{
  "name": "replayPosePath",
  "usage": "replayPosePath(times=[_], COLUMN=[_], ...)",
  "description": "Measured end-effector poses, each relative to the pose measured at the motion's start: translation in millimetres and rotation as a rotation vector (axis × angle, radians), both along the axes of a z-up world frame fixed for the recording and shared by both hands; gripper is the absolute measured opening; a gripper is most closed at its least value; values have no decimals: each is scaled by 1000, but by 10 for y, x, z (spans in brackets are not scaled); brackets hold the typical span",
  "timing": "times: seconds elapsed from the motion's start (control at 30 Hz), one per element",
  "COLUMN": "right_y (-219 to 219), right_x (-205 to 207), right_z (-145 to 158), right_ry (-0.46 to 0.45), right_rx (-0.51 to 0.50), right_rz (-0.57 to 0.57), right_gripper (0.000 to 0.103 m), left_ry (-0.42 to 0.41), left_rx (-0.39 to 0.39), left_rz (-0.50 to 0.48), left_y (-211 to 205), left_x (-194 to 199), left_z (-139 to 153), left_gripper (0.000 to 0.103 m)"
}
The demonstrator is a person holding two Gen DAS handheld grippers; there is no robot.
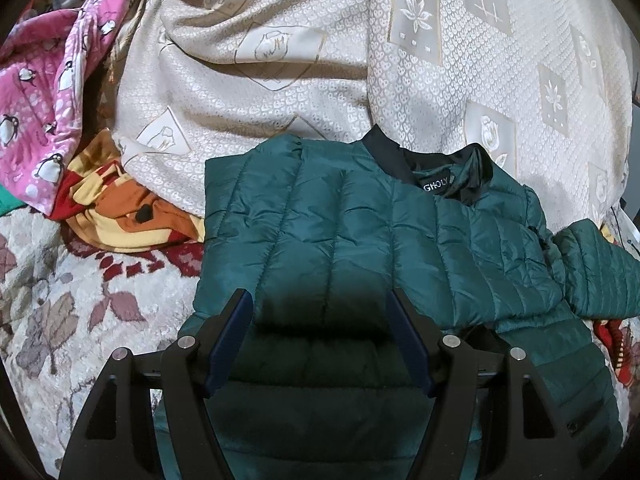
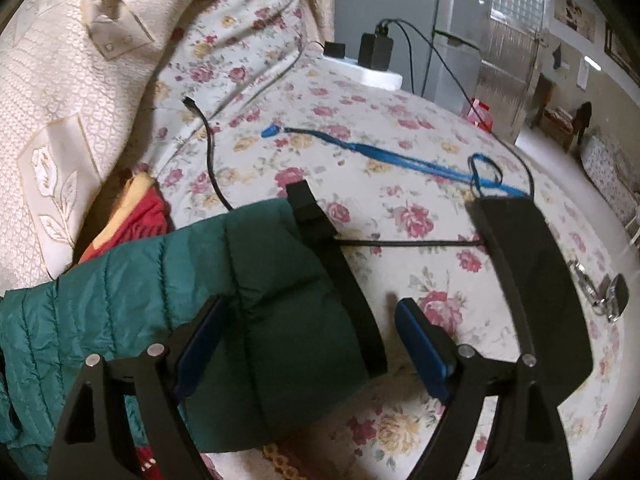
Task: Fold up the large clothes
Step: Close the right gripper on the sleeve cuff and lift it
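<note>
Through the left wrist camera I see the green puffer jacket [image 1: 360, 240] lying flat on the bed, collar [image 1: 404, 156] pointing away from me, with one sleeve [image 1: 600, 272] stretched off to the right. My left gripper [image 1: 320, 300] hangs over the jacket's lower body with its jaws spread wide and nothing between them; I cannot tell whether the fingers touch the fabric. A cream patterned blanket [image 1: 280, 60] is heaped beyond the collar, and pink penguin-print cloth [image 1: 52, 92] and an orange and red cloth [image 1: 120, 208] sit off to the left.

Through the right wrist camera, my right gripper [image 2: 312, 308] is also released, its jaws wide apart. The sleeve's end [image 2: 272, 300] lies across the left finger [image 2: 200, 344] and into the gap, but the right finger [image 2: 424, 344] stands clear of it over the flowered bedsheet [image 2: 420, 120]. A black cable [image 2: 210, 152] and a blue strap [image 2: 400, 156] lie on the sheet beyond.
</note>
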State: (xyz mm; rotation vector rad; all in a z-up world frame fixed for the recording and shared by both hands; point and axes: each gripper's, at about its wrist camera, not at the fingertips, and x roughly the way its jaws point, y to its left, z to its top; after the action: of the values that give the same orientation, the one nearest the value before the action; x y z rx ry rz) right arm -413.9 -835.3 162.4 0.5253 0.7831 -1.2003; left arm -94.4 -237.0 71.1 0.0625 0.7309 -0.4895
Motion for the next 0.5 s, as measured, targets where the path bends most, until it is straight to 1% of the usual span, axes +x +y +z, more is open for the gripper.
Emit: replayPosePath(times=[0.13,0.23,0.3,0.37,0.43,0.47,0.5], right_y=[-17,8,45,87,111,133,157], right_x=[36,87,124,149,135,130,128], right_z=[-40,-60,-52,-39,-7,22,45], right_ry=[5,12,11,16,-14,-24,-35], right_rx=[-8,-20,-32,-34,-26,-31,-35], right_rz=[6,30,58,78,91,92,94], right_gripper=[94,93,76,44,29,25,24], left_ry=[2,6,7,7,8,9,11], left_rx=[1,7,7,5,-1,-4,-7], left_rz=[-2,-6,-6,-6,-7,-9,-12], left_y=[-13,-30,-35,-35,-36,-35,-32], left_x=[3,4,2,0,-8,-16,-22], left_z=[-13,-28,-29,-28,-29,-30,-28], left_gripper=[47,47,47,47,47,47,47])
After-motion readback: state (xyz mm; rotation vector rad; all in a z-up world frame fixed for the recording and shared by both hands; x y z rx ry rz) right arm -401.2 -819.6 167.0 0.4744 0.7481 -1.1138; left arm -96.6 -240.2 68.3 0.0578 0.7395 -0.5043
